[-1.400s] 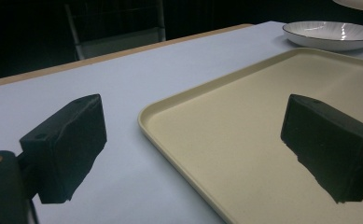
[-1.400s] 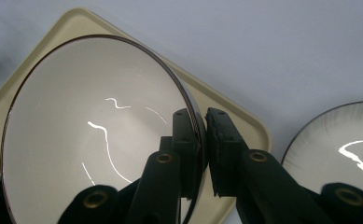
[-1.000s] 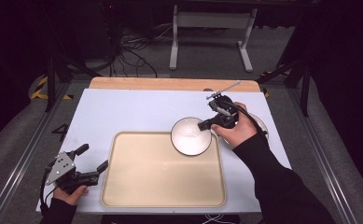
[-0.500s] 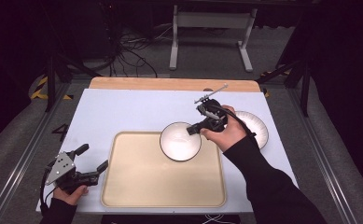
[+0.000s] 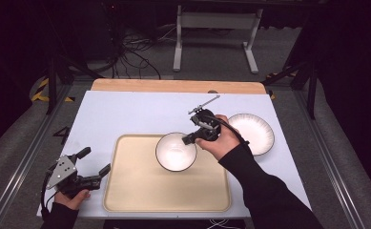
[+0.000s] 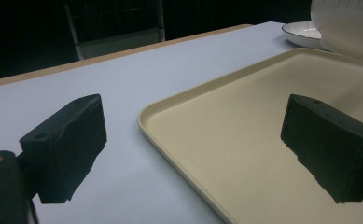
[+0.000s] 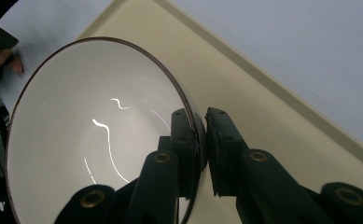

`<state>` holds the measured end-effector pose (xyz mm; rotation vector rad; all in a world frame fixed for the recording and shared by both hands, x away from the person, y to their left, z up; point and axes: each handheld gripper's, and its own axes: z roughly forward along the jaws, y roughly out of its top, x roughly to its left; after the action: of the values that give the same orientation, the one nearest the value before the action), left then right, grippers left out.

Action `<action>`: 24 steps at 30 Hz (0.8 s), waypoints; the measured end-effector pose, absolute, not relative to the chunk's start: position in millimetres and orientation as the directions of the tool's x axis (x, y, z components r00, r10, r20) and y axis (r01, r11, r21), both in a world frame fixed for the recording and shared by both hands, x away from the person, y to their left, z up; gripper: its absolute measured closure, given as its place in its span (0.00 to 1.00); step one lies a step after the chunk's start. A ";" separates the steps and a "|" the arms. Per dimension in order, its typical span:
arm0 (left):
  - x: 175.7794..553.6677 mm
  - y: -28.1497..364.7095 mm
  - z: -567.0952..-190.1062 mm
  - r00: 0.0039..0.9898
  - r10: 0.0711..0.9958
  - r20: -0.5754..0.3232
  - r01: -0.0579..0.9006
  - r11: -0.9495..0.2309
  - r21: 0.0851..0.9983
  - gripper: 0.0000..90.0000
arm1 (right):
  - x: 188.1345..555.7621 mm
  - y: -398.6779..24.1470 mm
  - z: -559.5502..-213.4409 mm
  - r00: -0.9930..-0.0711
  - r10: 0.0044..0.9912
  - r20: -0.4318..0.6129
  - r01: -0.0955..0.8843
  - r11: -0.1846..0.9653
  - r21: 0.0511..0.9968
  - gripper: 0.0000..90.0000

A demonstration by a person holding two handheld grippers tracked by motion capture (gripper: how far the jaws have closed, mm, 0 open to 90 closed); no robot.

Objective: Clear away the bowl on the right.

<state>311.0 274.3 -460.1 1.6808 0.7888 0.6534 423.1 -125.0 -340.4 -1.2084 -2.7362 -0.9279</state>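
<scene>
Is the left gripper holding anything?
No, the left gripper stands open over the tray edge with nothing between its jaws.

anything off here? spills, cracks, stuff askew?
Nothing stands out. The right gripper grips the white bowl by its rim over the beige tray; the bowl looks intact and empty. The plate lies flat on the table. No spills.

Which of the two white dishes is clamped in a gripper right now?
The bowl over the tray, clamped at its rim by the right gripper; the plate lies untouched on the table.
</scene>
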 end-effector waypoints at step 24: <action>311.2 274.7 -460.1 0.625 0.781 0.026 0.168 -0.166 0.972 0.08 | 425.1 -106.5 -385.0 -0.700 0.659 0.275 0.702 0.564 0.435 0.91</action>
<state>311.2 274.7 -460.1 1.6822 0.7875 0.6549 425.1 -106.5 -385.0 -1.1796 -2.7061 -0.8089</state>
